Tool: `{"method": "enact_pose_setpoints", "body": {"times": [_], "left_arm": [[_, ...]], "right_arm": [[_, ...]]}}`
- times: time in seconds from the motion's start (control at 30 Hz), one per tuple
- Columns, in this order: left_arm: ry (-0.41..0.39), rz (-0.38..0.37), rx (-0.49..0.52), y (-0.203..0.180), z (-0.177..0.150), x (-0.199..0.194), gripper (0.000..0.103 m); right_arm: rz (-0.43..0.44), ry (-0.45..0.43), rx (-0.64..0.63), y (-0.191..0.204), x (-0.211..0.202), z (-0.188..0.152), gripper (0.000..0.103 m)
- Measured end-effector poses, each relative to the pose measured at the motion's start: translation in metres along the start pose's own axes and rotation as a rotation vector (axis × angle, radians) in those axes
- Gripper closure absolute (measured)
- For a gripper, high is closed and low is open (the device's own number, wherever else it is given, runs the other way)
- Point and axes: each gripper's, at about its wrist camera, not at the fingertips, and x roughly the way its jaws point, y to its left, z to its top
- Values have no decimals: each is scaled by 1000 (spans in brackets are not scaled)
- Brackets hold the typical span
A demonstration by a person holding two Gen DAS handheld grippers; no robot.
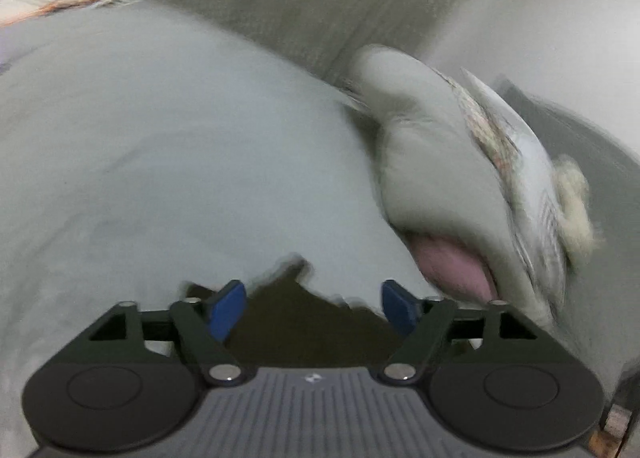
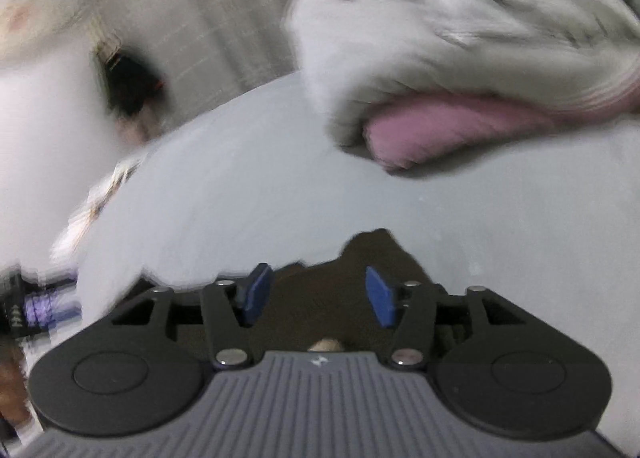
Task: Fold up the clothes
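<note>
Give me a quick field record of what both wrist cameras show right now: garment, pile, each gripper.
garment: pale grey cloth spread wide ahead of both grippers, its near edge just beyond the fingers
pile: crumpled clothes lying on the far right of the cloth, a pink piece showing underneath
left gripper: open, nothing between its blue fingers
right gripper: open, nothing between its fingers
surface: dark surface visible past the cloth's near edge
image quality: both views motion-blurred, fine detail unreadable

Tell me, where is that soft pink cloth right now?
The soft pink cloth peeks from under a heap of whitish clothes, upper right in the right wrist view, resting on the pale grey garment.
</note>
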Motion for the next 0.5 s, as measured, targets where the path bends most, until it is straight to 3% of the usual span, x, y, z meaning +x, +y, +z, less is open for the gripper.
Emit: {"method": "enact_pose_setpoints", "body": {"times": [0.03,0.1,0.13,0.23,0.37,0.43,0.5], "left_arm": [[17,42,41,-5,-6,6,23],[59,159,49,5,-13,30,24],[72,181,36,9,-14,34,24],[103,259,-12,34,-15,46,23],[91,262,44,36,-9,37,23],[88,267,68,35,-8,35,23],[102,228,114,37,-7,33,23]], "right_arm": [[-11,13,-93,11,-3,-5,37],[-93,74,-143,7,9,-15,37],[-145,115,-158,2,18,-22,38],[-155,153,-65,-29,29,-34,42],[-152,101,-33,-31,19,-27,46],[-159,32,-36,-31,5,-15,45],[-188,22,-34,-42,2,-8,45]]}}
